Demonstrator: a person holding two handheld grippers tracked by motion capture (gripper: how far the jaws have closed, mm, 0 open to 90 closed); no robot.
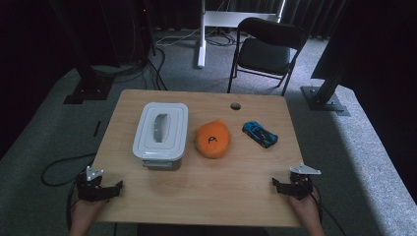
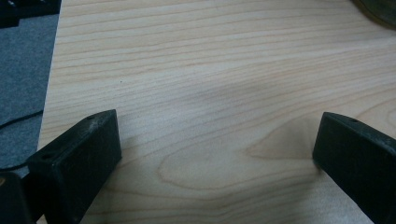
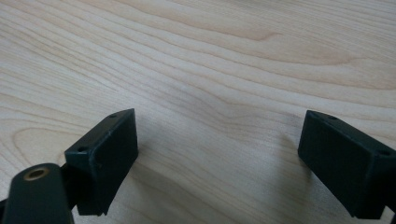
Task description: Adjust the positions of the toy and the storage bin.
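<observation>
Grippers at the near corners, three things waiting mid-table

Grippers sit at the two near corners of the table [image 1: 147, 196] in the high view, each in a hand coming in from the bottom edge. The left gripper [image 1: 117, 188] rests at the near left corner with its black jaws pointing right across the wood; the right gripper [image 1: 276, 185] rests at the near right corner with its jaws pointing left. Neither holds or touches anything but the table. Well apart from both, across the middle of the table, stand three things in a row: a grey lidded box [image 1: 161, 134] on the left, an orange soft toy [image 1: 213, 139] in the centre just beside the box, and a small blue toy car [image 1: 259, 133] to the right, lying at a slant. A round hole [image 1: 235, 106] is cut in the table near its far edge. On the grey carpet beyond the table stands a black folding chair [image 1: 268, 49].

In the left gripper view the left gripper [image 2: 217, 144] has its jaws spread wide, with bare pale wood between them. Grey carpet [image 2: 23, 65] runs down the left edge of that view.

In the right gripper view the right gripper [image 3: 219, 140] also has its jaws spread wide over bare wood grain, with nothing between them.
</observation>
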